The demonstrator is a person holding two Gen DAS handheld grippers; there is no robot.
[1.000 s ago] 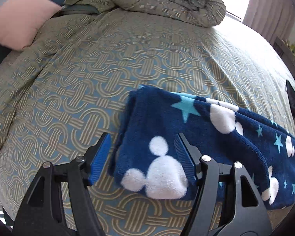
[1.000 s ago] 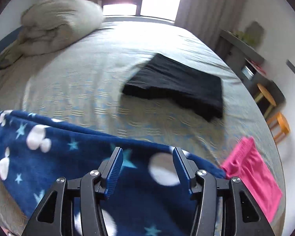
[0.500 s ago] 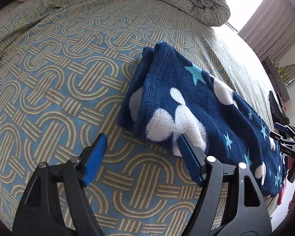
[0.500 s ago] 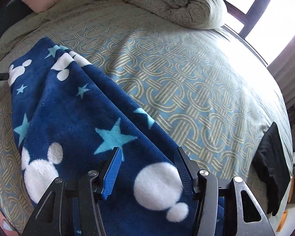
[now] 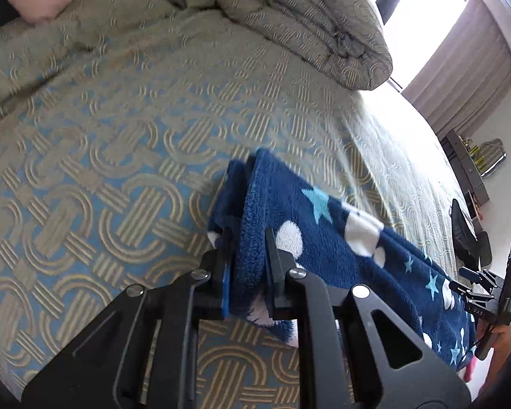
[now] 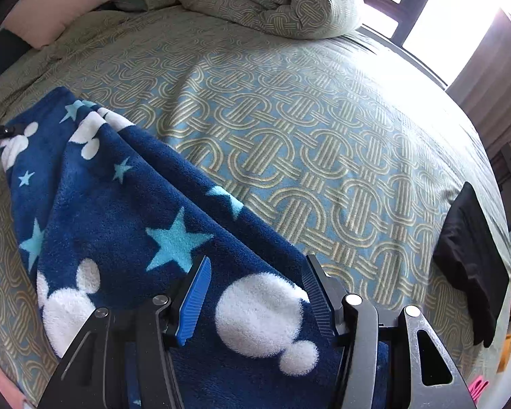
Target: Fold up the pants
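On the left, the left gripper [image 5: 248, 255] has its jaws narrow and pinched on one end of the pants [image 5: 351, 238], which are dark blue fleece with white mouse heads and light blue stars. The pants lie in a long folded strip across the bed cover [image 6: 289, 129], which has a blue and tan pattern. At the other end, the right gripper [image 6: 255, 293] is wide, its two fingers standing on both sides of the fabric without pressing it. Further right, a black folded garment [image 6: 470, 266] lies near the edge of the bed, well apart from the pants.
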